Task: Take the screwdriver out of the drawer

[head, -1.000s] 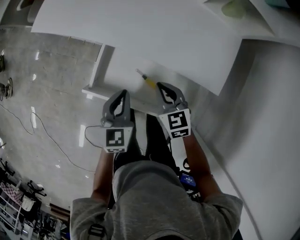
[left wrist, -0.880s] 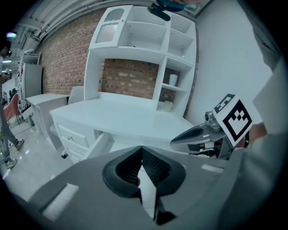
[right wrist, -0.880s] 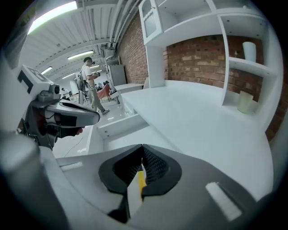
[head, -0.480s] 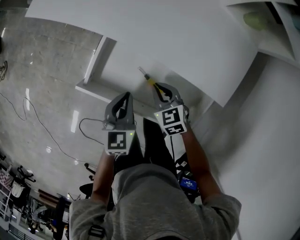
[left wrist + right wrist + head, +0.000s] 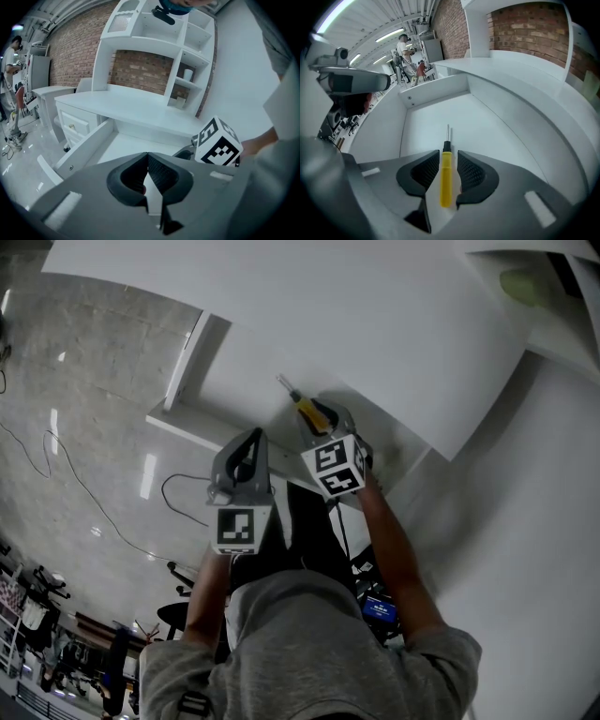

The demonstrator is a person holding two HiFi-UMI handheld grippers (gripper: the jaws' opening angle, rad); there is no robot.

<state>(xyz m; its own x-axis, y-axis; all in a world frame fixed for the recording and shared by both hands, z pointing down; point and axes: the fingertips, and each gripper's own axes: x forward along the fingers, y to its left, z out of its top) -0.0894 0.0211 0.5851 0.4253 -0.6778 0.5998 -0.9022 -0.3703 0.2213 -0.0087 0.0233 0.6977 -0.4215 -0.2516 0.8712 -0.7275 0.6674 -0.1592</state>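
Observation:
A screwdriver [image 5: 446, 173] with a yellow handle and black collar lies flat on the floor of the open white drawer [image 5: 426, 117], tip pointing away from me. My right gripper [image 5: 449, 157] points steeply down over it. Its jaws have just been opening and now stand on either side of the handle, with a gap on each side. From the head view the screwdriver [image 5: 302, 407] shows just beyond the right gripper [image 5: 323, 418]. My left gripper [image 5: 251, 435] hangs over the drawer's front edge, shut and empty [image 5: 147, 157].
The white desk top [image 5: 328, 306] overhangs the drawer's [image 5: 234, 381] back half. A hutch with shelves [image 5: 154, 28] rises behind. A cable [image 5: 178, 493] lies on the glossy floor to the left. People stand far off [image 5: 404, 47].
My right gripper has sunk into the drawer and tipped steeper, so its marker cube now covers most of the handle. The left gripper has come down a little.

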